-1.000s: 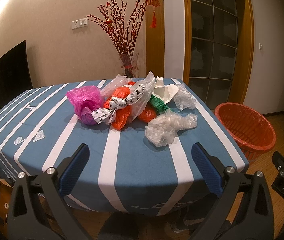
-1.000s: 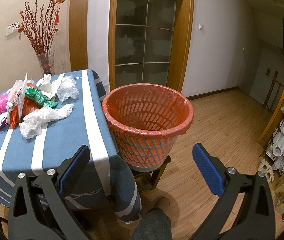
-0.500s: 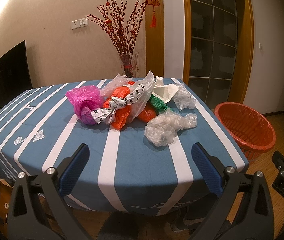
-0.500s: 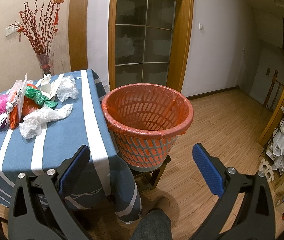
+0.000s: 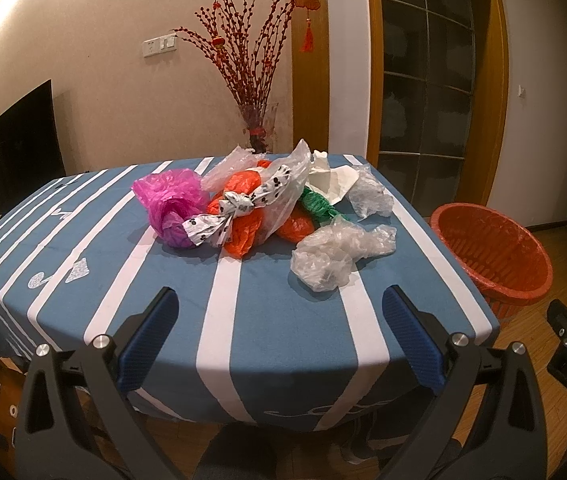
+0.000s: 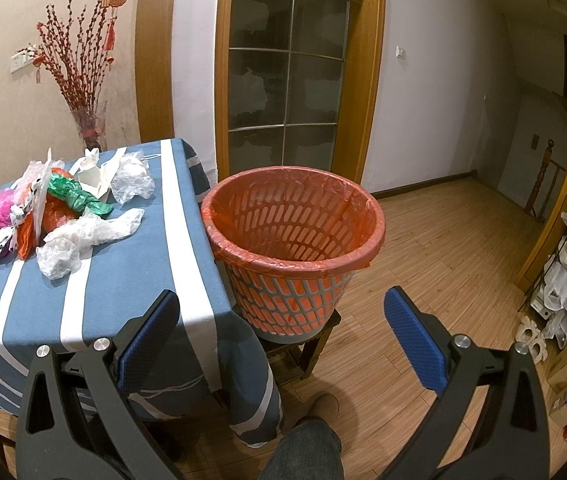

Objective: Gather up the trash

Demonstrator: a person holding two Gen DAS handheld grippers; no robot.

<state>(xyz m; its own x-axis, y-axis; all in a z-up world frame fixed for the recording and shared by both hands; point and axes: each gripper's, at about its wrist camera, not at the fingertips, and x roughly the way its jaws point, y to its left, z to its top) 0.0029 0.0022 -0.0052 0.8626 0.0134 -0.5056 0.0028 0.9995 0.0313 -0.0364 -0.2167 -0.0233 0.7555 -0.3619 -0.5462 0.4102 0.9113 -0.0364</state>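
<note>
Writing: "DA5" reads on the black block at the left view's right edge. Left gripper (image 5: 279,306) gapes wide, empty, low at the table's (image 5: 243,320) near edge. Ahead and right, clear crumpled bag (image 5: 335,252), long axis left-right. Behind it, heaped trash pile (image 5: 239,204). Right gripper (image 6: 281,308) likewise wide, empty, facing orange-lined basket (image 6: 295,240) beside the table.

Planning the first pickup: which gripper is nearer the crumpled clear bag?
Left. The left gripper faces the crumpled clear bag across the table; the right gripper points at the basket beside it.
</note>
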